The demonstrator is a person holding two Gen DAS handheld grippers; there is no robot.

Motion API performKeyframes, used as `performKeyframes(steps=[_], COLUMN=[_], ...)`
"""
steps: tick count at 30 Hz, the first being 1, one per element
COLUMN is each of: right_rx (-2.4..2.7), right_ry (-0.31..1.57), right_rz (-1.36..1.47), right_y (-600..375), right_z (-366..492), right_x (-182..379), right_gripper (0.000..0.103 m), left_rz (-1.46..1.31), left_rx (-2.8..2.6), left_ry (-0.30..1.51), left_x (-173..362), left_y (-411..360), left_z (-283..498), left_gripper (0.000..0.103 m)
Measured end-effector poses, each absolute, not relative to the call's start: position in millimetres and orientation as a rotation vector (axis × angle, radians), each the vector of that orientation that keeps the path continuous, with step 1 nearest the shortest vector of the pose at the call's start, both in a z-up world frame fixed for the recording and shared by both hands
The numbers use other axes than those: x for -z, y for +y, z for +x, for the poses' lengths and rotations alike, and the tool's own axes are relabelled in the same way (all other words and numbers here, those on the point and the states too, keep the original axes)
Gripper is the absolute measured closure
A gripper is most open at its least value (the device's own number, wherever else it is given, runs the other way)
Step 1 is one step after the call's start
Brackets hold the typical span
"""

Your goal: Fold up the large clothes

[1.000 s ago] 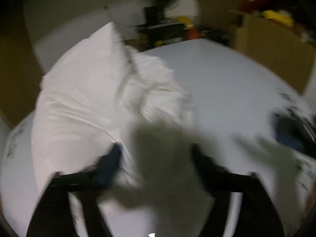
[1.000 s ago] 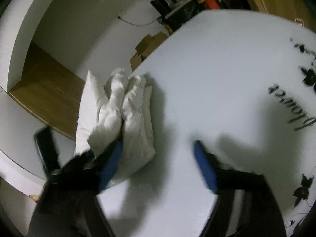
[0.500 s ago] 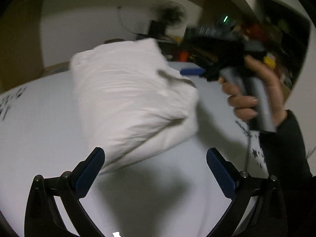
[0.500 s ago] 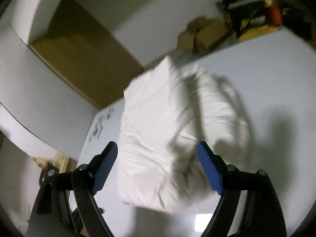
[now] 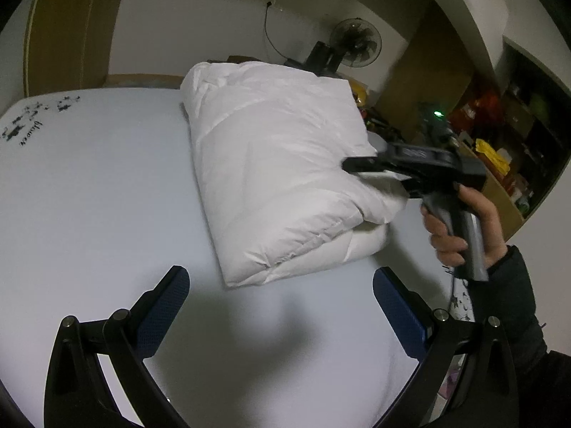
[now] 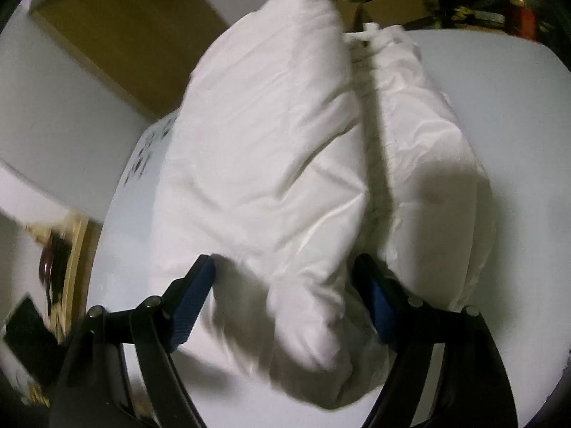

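Lying between right tool [image 6: 283,287] blades: folded garment [image 6: 285,164]

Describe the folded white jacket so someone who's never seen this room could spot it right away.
Find the big white table. The jacket is the puffy white folded bundle lying on it, in front of the black fan. It is the only soft, quilted thing there.

One folded white puffy garment [image 5: 282,174] on one white tabletop [image 5: 89,196]. Two grippers in play: the left gripper [image 5: 280,306] and the right gripper [image 6: 285,299], each with two blue pads. One hand [image 5: 460,224] visible, one fan [image 5: 355,43] far back.
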State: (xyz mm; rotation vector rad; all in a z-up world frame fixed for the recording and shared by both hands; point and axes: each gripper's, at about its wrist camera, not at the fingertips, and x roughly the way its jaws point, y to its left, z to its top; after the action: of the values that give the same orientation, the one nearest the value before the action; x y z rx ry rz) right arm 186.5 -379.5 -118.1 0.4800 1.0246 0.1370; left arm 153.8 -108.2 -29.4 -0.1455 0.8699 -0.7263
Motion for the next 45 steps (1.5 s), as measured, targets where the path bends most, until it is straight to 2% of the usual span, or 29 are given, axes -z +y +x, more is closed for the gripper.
performKeyframes(steps=[1,3,4,7,9,11,14,18,21,25,27,30,34,39,45], right_rx=[-0.123,-0.13,-0.155,-0.226,-0.211,-0.152,-0.165,-0.067,-0.045,0.071,0.178,0.242,0.264,0.228,0.162], right_ry=[1.028,1.048,1.05,0.956,0.929,0.989,0.961,0.839,0.706,0.66,0.671,0.771,0.785,0.763,0.759], right_rz=[0.512,0.553,0.572,0.614,0.615,0.662,0.759,0.632,0.498,0.248,0.098,0.052,0.048,0.152,0.231], right_y=[-382.0,-386.9,-388.9,-400.2,-410.4,-423.2,-432.5,-426.1,-390.9,-336.1,-320.6,-332.4,-365.0,-394.9,-408.8], right_z=[192.4,200.6,198.4,173.1,150.7,144.4,137.6,116.5,122.8,169.9,205.1,248.6,241.2,233.5,239.3], right_x=[120.5,121.7,116.4,95.4,99.9,140.3,154.7,94.2,32.8,-0.6,13.5,59.6,96.4,107.3,125.2], right_gripper=[0.057,0.081,0.088,0.093,0.093,0.093,0.085,0.066,0.066,0.064,0.06,0.06,0.058,0.057,0.057], left_rz=[-0.147,-0.147,-0.146,-0.16,-0.185,-0.21,-0.215,-0.213,-0.227,-0.21,-0.183,-0.16,-0.102,-0.033,0.028], left_rx=[0.731,0.732,0.728,0.694,0.673,0.66,0.653,0.627,0.592,0.529,0.47,0.405,0.325,0.337,0.334], left_ry=[0.868,0.859,0.856,0.858,0.868,0.879,0.887,0.88,0.895,0.886,0.858,0.802,0.743,0.814,0.928], left_x=[27.8,27.9,28.3,30.7,33.0,34.6,34.5,34.3,34.8,22.2,6.0,-26.1,-43.1,2.5,69.3], left_y=[-104.6,-101.6,-97.6,-83.9,-77.2,-73.3,-72.6,-68.4,-68.0,-72.9,-78.7,-97.9,-150.1,-234.5,-271.8], left_z=[151.8,145.8,144.1,147.4,152.7,158.4,162.2,161.0,165.5,173.7,188.5,231.6,313.1,409.6,440.3], left_gripper=[0.0,0.0,0.0,0.0,0.0,0.0,0.0,0.0,0.0,0.0,0.0,0.0,0.0,0.0,0.0])
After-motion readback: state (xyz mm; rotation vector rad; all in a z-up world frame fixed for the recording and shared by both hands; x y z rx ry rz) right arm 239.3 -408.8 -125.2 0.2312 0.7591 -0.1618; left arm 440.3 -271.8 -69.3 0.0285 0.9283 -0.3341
